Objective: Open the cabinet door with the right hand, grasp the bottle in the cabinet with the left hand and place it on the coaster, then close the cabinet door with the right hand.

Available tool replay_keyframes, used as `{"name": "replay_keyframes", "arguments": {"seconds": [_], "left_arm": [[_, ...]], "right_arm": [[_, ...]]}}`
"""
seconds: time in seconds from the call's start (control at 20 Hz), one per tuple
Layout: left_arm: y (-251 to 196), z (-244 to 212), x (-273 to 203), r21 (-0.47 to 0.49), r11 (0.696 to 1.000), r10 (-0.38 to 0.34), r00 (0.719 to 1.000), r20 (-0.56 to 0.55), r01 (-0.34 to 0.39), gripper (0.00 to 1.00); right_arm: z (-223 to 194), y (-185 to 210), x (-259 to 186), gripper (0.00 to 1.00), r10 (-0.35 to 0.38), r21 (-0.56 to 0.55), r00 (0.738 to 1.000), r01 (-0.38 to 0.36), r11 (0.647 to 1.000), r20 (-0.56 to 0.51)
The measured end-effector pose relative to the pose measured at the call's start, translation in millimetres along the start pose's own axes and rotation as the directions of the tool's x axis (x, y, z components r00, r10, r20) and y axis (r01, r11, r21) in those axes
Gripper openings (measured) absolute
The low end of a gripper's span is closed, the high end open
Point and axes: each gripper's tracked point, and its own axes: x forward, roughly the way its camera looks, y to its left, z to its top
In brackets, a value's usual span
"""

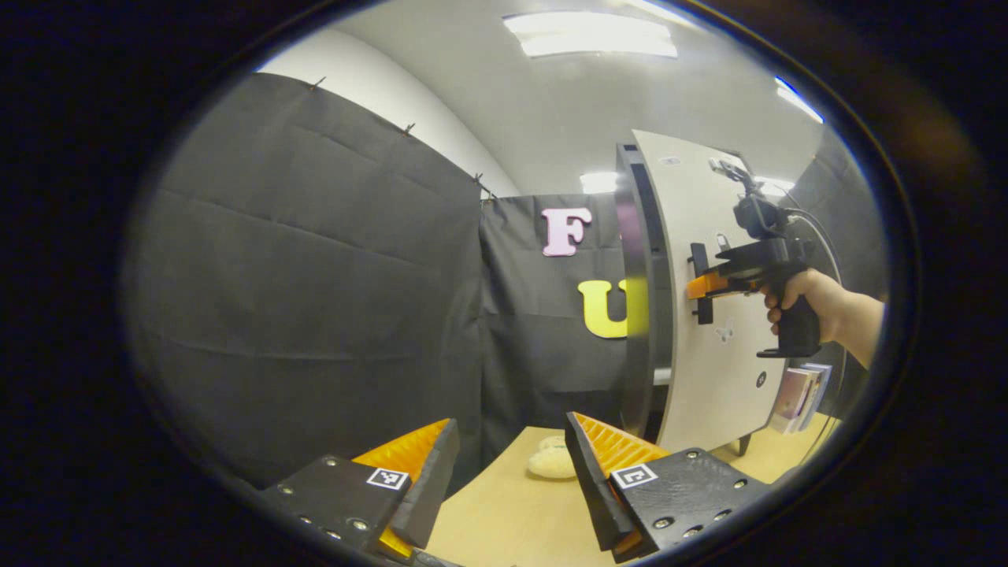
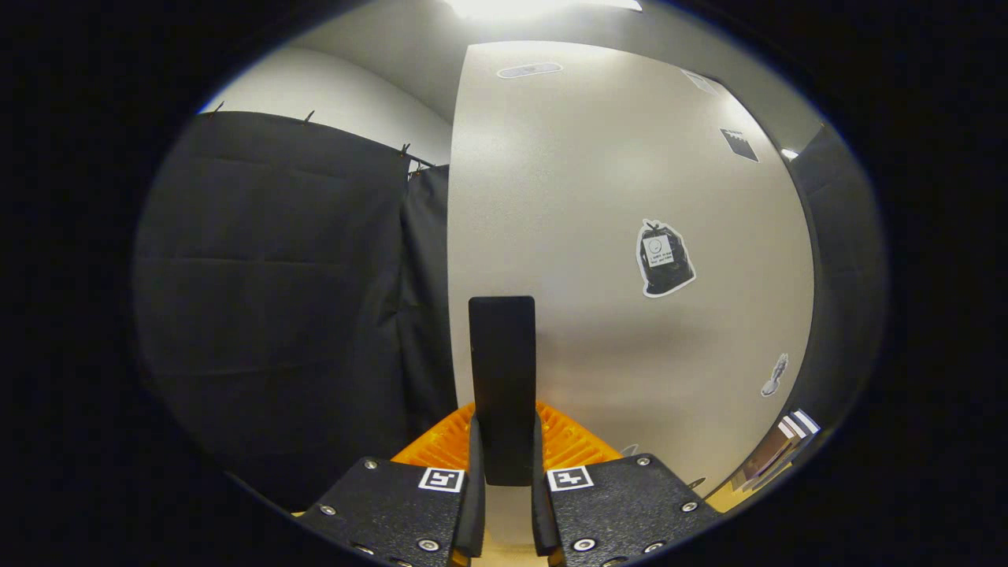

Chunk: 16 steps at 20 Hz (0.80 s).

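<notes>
Clamping the dark upright door handle [image 2: 502, 378] in the right gripper [image 2: 504, 453], fingers pressing both sides.
Swinging the stiff, light-looking cabinet door [image 1: 709, 315], standing ajar far right over the table [image 1: 504, 512]; gripping mid-bar, pulling steadily, probably without slipping. Left gripper [image 1: 504, 465] hanging near, gaping wide, holding nothing.

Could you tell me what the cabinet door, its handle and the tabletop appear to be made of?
The cabinet door looks like a laminated or painted board: pale, matt, finely speckled, with stickers lying flat on it. The handle seems to be matt black plastic or coated metal; its even, dull face leaves that open. The right gripper clamps it. The table looks like light wood or wood-look laminate, smooth and yellowish.
</notes>
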Motion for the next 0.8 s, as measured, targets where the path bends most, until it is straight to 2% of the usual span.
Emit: {"name": "replay_keyframes", "arguments": {"seconds": [0.25,0.8], "left_arm": [[-30.0,-4.2,46.4,0.005,1.000,-0.031,1.000,0.003,0.031,0.78],[-37.1,2.0,52.1,0.017,0.997,-0.078,0.997,0.011,0.078,0.78]], "right_arm": [[-1.6,-2.4,-3.0,0.24,0.023,0.000,1.000,-0.023,1.000,-0.002],[-3.0,-7.4,-19.1,0.24,0.085,-0.003,0.996,-0.085,0.996,0.003]]}}
